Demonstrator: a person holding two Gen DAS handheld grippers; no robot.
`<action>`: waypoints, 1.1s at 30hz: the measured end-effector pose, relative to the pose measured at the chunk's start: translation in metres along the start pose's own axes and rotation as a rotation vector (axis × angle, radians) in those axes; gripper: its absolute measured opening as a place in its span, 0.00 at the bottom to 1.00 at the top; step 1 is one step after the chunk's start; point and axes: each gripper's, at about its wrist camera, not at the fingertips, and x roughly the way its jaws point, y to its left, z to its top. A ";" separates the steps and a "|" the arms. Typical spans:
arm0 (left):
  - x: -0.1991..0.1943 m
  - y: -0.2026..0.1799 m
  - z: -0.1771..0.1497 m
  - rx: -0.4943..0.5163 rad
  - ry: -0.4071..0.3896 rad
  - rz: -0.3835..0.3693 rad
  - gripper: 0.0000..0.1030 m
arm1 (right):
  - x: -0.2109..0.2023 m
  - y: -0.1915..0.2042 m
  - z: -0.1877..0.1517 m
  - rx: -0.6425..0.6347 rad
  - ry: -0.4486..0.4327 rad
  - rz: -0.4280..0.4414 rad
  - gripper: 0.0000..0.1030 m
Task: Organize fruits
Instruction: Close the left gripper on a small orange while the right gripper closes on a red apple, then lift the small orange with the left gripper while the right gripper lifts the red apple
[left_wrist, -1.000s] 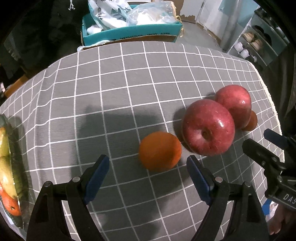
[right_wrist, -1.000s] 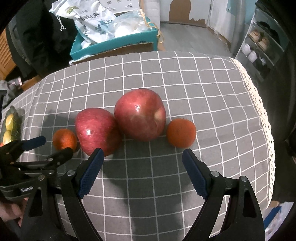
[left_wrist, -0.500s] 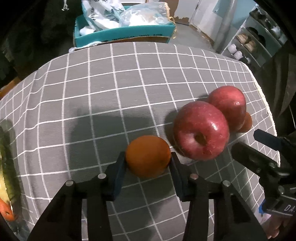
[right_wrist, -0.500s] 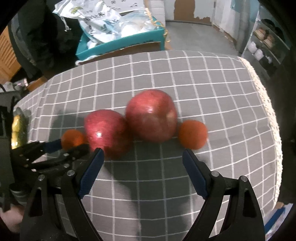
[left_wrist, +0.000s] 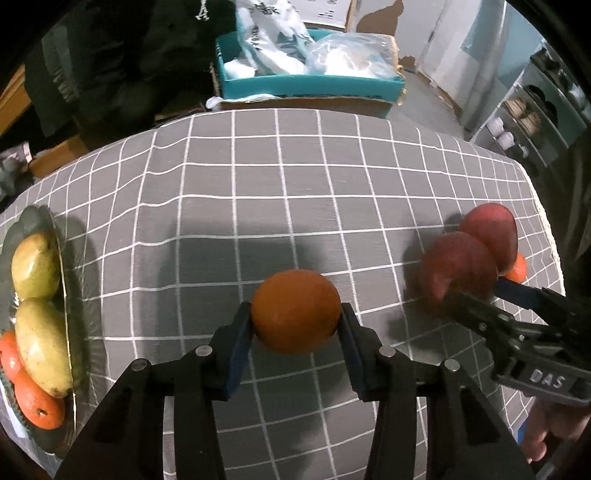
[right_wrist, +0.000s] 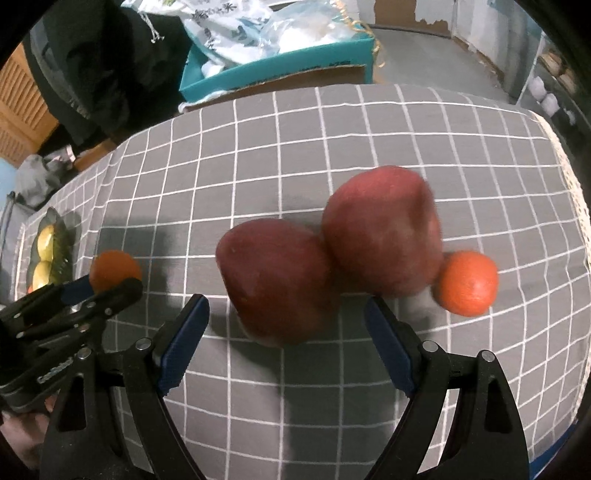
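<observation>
Left wrist view: left gripper (left_wrist: 295, 325) clamps an orange (left_wrist: 295, 311) between both pads, above the table (left_wrist: 258, 184), likely bound for the fruit plate (left_wrist: 55, 236) at far left. Right wrist view: right gripper (right_wrist: 286, 341) gapes wide, straddling the nearer apple (right_wrist: 275, 280), which touches a second apple (right_wrist: 382, 230); small orange (right_wrist: 466, 282) beside.

table (right_wrist: 332, 155): grey grid cloth | 2 apples (right_wrist: 280, 280) | tangerine (right_wrist: 467, 282) | fruit plate (left_wrist: 66, 295)
</observation>
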 end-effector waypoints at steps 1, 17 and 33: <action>0.000 0.002 0.000 -0.003 0.000 0.000 0.45 | 0.003 0.001 0.002 0.002 0.003 0.003 0.84; -0.011 0.014 -0.004 -0.019 -0.017 -0.003 0.45 | 0.026 0.009 0.003 -0.015 -0.010 -0.064 0.73; -0.052 0.017 -0.004 -0.034 -0.092 -0.008 0.45 | -0.025 0.030 -0.010 -0.076 -0.146 -0.105 0.73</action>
